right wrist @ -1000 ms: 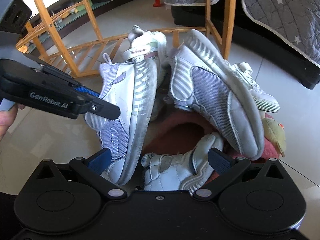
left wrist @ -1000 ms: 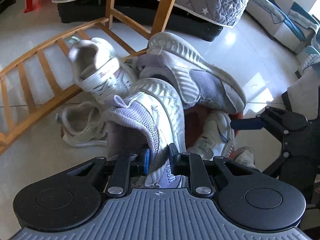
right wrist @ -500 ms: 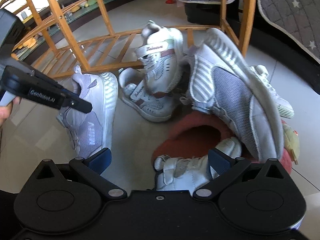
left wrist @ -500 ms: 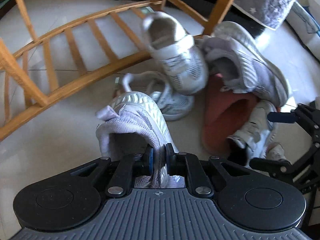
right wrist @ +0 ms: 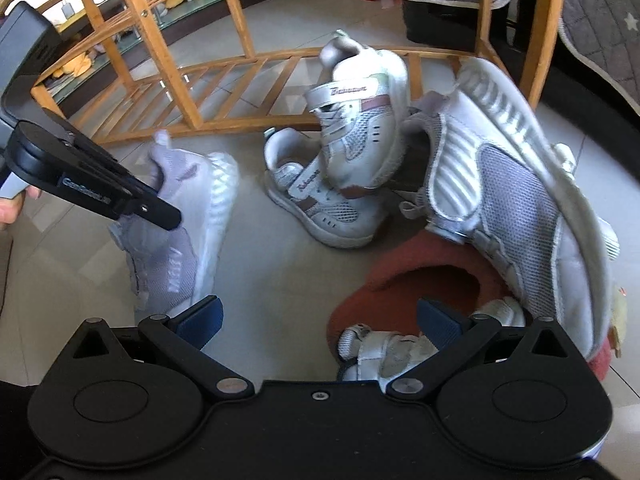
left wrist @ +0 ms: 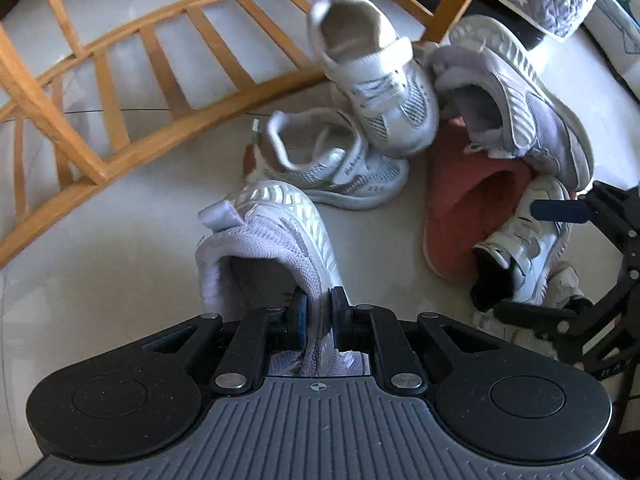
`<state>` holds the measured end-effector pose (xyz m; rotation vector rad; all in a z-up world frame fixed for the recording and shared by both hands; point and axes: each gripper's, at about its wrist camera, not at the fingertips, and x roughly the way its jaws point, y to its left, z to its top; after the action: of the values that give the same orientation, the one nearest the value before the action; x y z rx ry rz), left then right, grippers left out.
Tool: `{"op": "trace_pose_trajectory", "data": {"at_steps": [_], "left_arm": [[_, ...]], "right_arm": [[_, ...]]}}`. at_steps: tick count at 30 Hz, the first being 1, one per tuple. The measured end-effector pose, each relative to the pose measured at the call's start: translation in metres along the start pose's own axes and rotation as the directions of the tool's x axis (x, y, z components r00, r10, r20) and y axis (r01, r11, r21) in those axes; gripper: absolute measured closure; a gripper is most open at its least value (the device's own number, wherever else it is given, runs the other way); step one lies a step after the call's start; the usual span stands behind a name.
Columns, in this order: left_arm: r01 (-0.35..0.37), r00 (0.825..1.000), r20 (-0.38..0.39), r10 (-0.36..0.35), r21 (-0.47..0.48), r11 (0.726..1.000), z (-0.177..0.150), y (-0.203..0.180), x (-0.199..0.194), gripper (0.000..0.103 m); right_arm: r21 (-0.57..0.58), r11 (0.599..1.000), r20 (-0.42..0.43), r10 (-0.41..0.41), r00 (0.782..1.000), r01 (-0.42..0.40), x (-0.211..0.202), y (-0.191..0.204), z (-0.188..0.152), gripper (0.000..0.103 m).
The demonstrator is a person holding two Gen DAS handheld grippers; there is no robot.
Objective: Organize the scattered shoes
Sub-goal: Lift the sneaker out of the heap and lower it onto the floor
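Floor (left wrist: 100, 264): rack (left wrist: 168, 92) at back-left. Strap shoe (left wrist: 332, 168) lies just in front of rack, 2nd strap shoe (left wrist: 380, 92) tilted on top of it. Slipper (left wrist: 472, 216) to the right, big sneaker (left wrist: 516, 96) leaning on it, small shoe (left wrist: 528, 248) in slipper.

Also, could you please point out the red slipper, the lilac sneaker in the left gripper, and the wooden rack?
red slipper (left wrist: 476, 204): left wrist view, inner lining.
lilac sneaker (left wrist: 280, 236): left wrist view, heel side.
wooden rack (right wrist: 236, 68): right wrist view, bottom slats.

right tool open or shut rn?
Open. The right tool has its blue-padded fingers spread wide, nothing between them, above the small white strap sneaker.
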<state>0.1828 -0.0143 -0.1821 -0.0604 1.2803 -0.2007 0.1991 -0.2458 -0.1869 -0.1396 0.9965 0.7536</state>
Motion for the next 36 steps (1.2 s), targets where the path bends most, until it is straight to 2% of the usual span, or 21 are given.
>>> {"op": "trace_pose_trajectory", "data": {"at_steps": [9,14,19,23,26,36], "left_arm": [[0.014,1.000,0.011,-0.015,0.036,0.999,0.006,-0.011,0.018,0.089],[0.006,0.999,0.034,-0.007,0.054,0.999,0.011,-0.018,0.004,0.089],[-0.051,0.997,0.061,0.045,0.093,0.994,0.006,-0.026,-0.022,0.080],[-0.098,0.993,0.075,0.092,0.084,0.992,-0.007,-0.026,-0.053,0.073],[-0.111,0.992,0.072,0.106,0.077,0.991,-0.016,-0.025,-0.065,0.072],[-0.159,0.985,0.082,0.154,0.050,0.986,-0.054,-0.023,-0.114,0.068]], "right_arm": [[-0.040,0.999,-0.006,-0.005,1.000,0.005,-0.014,0.003,0.007,0.000],[-0.063,0.998,-0.009,-0.008,1.000,0.008,-0.022,0.005,0.011,0.000],[-0.085,0.996,-0.012,-0.012,1.000,0.011,-0.030,0.007,0.014,0.000],[-0.101,0.991,0.042,-0.086,0.995,0.089,-0.080,0.006,0.032,0.000],[-0.107,0.985,0.084,-0.128,0.988,0.137,-0.116,0.006,0.045,0.000],[-0.148,0.960,0.178,-0.210,0.961,0.237,-0.189,0.027,0.066,0.000]]}}
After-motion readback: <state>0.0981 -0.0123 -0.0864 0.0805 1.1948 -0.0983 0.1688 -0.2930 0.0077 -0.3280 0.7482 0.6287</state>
